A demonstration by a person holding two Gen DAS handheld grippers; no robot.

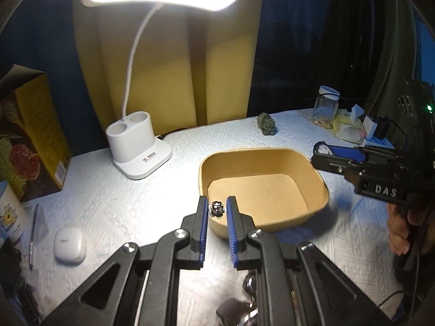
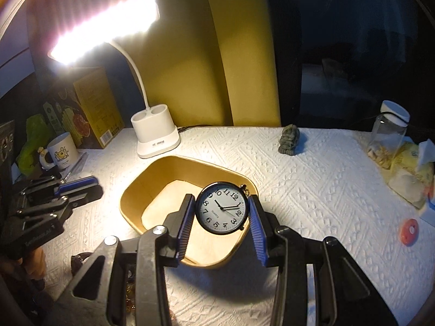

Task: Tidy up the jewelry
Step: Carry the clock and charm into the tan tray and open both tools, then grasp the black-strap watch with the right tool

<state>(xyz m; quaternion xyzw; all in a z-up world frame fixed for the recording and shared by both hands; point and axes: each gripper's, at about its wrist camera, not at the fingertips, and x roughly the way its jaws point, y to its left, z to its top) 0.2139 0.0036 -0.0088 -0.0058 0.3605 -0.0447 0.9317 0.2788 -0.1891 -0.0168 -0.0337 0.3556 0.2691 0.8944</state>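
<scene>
A tan square bowl (image 1: 312,179) stands on the white textured table; it also shows in the right wrist view (image 2: 130,198). My left gripper (image 1: 217,208) is shut on a small shiny silver bead (image 1: 216,208), held over the bowl's near left rim. My right gripper (image 2: 220,209) is shut on a round black-rimmed pocket watch (image 2: 222,208) with a white dial, held over the bowl's near right side. The right gripper appears in the left wrist view (image 1: 326,153) at the right. More shiny jewelry (image 1: 244,307) lies below my left gripper.
A white desk lamp (image 1: 138,146) stands behind the bowl. A yellow box (image 1: 35,135), a white case (image 1: 69,244) and a pen (image 1: 32,239) are at the left. A small dark figurine (image 2: 289,138), a glass jar (image 2: 387,138) and an orange ring (image 2: 409,231) are at the right.
</scene>
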